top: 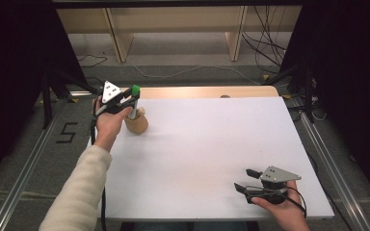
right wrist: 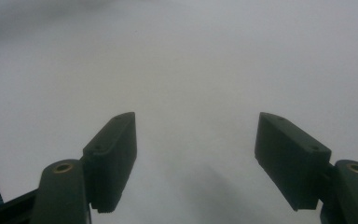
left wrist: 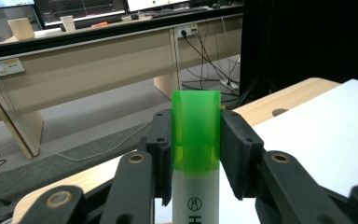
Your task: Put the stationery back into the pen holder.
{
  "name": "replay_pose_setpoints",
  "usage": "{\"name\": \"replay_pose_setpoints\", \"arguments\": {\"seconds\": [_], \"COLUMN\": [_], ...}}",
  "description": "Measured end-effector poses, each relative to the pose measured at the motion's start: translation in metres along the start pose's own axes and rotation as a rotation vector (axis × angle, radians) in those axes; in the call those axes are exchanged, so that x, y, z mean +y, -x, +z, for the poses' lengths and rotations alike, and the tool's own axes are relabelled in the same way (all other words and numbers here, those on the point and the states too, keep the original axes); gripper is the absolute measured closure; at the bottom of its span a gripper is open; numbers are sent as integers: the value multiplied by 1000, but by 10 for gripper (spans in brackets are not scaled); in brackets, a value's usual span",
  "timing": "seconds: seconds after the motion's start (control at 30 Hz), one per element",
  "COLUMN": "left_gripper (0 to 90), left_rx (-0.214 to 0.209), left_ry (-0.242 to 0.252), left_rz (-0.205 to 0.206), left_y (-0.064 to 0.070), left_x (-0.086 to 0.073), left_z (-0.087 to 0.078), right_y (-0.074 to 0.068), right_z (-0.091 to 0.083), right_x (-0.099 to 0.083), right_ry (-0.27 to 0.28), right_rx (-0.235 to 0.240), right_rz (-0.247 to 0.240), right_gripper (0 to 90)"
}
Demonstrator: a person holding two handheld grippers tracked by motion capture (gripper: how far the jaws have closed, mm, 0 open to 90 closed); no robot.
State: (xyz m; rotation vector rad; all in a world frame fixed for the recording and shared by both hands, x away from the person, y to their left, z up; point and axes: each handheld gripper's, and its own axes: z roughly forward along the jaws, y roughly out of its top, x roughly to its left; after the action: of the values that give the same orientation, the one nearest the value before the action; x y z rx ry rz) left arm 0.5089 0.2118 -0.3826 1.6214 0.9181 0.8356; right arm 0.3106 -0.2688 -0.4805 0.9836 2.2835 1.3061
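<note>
I had the left gripper point(top: 134, 98) at the far left corner of the white counter point(top: 207, 144), its jaws closed tight on a highlighter point(top: 134, 102) with a green cap. In the left gripper view the highlighter point(left wrist: 196, 154) stood upright between the two black pads, which pressed against the cap from either side, while the white barrel with dark lettering ran down out of the frame. From the high view the highlighter's lower end went into, or sat just at the mouth of, a small tan cup point(top: 137, 123) standing on the counter near that corner; I could not tell whether it touched the cup's bottom. My left hand point(top: 107, 122) wrapped the gripper's handle just beside the cup.

The right gripper point(top: 250, 179) rested low at the near right edge of the counter, well apart from the cup. Its jaws stood wide apart with nothing between them, and the right gripper view looked along them at bare white surface.
</note>
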Motion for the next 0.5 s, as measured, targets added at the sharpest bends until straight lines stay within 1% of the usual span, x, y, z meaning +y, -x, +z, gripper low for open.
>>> {"name": "replay_pose_setpoints", "arguments": {"seconds": [0.3,0.5], "left_gripper": [670,670], "left_rx": [6,13], "left_ry": [-7,-2], "left_rz": [2,2], "left_y": [-3,-6], "left_x": [-4,-6], "left_z": [7,9], "right_y": [0,0], "right_z": [0,0], "right_x": [0,0], "right_ry": [-7,-4], "right_rx": [-1,0], "right_rz": [-1,-1], "right_gripper": [302,303]}}
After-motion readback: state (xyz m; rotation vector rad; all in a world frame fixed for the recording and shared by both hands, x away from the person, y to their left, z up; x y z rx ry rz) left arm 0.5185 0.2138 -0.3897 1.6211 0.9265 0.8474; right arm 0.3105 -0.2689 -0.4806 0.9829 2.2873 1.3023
